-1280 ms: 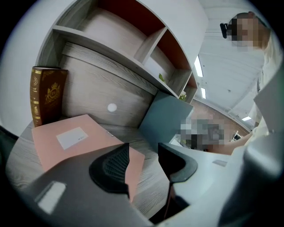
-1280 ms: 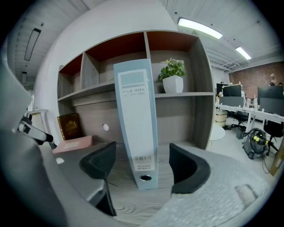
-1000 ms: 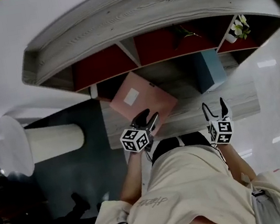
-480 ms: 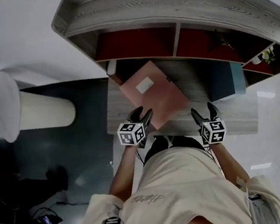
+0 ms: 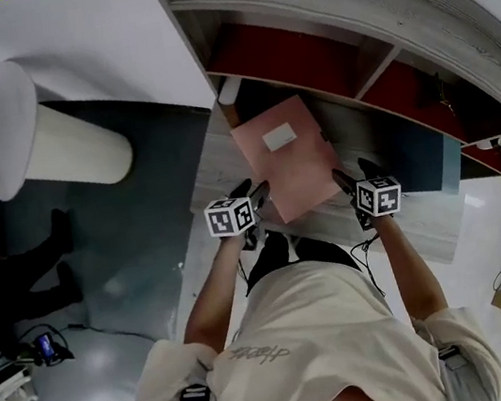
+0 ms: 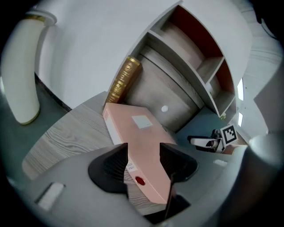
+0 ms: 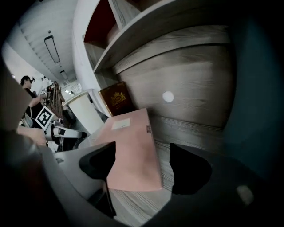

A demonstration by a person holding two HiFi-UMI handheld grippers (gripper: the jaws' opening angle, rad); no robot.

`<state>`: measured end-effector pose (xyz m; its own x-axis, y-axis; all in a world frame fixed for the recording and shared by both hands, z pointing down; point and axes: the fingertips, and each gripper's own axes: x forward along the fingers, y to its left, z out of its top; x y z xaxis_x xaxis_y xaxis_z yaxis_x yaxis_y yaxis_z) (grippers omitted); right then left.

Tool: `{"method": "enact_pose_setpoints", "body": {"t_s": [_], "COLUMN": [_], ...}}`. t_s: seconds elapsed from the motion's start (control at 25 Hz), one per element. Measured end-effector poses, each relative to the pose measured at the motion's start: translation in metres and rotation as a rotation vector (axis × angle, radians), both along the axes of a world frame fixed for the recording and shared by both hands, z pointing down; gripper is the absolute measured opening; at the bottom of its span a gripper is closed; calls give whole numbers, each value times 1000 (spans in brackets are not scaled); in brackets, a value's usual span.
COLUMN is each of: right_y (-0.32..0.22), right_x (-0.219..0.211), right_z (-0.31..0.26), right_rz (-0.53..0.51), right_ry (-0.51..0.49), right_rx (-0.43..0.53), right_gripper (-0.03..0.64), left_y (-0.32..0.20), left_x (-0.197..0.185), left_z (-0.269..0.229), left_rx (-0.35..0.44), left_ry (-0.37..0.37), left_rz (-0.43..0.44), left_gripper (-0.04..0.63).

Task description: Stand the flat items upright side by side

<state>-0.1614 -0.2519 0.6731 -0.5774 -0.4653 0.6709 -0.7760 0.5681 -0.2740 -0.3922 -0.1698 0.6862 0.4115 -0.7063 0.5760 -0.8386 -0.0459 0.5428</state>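
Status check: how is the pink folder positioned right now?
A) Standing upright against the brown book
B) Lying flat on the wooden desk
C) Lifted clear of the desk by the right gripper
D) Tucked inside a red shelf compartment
B: the pink folder lies flat on the wooden desk with its white label facing up, apart from the book and outside the shelf.
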Motion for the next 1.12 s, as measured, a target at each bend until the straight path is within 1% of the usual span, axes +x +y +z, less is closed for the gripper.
{"method": "enact_pose_setpoints", "body": {"t_s": [0.16,0.28,0.4,0.52,0.6,0.72,0.84,1.04,1.12], "right_y": [-20,-32,-41,-43,-46,-53,-55,-51,-53], "right_x": [-23,-37,-47,-63,-71,-78,-83,-86,-86], "right_z": [23,34,47,57,63,74,83,94,95], "right_rz": [-148,-205,-267,-348,-378,-413,-463,-467,-466], "right_ry": [44,57,72,76,76,88,81,24,9], "right_rx": [-82,-116,-153,-176,-201,-238,-281,-423,-441], "right_gripper": [402,408,408,416,424,433,437,454,457], "left_y": [-8,-17,-25,-30,-33,-41,-47,-52,-56], "left_x": [-15,-21,-24,-23,-22,-18,-11,-9,-9], "left_z": [21,27,34,42,46,53,59,69,70], "left_rx": [-47,-60,-74,-93,-104,-120,-132,-168,-172], "left_ry": [99,151,164,174,176,178,183,165,163], "left_rz": [-88,-117,-137,-146,-146,-133,-99,-89,-79], "left_gripper": [255,257,274,279,279,279,276,276,286]}}
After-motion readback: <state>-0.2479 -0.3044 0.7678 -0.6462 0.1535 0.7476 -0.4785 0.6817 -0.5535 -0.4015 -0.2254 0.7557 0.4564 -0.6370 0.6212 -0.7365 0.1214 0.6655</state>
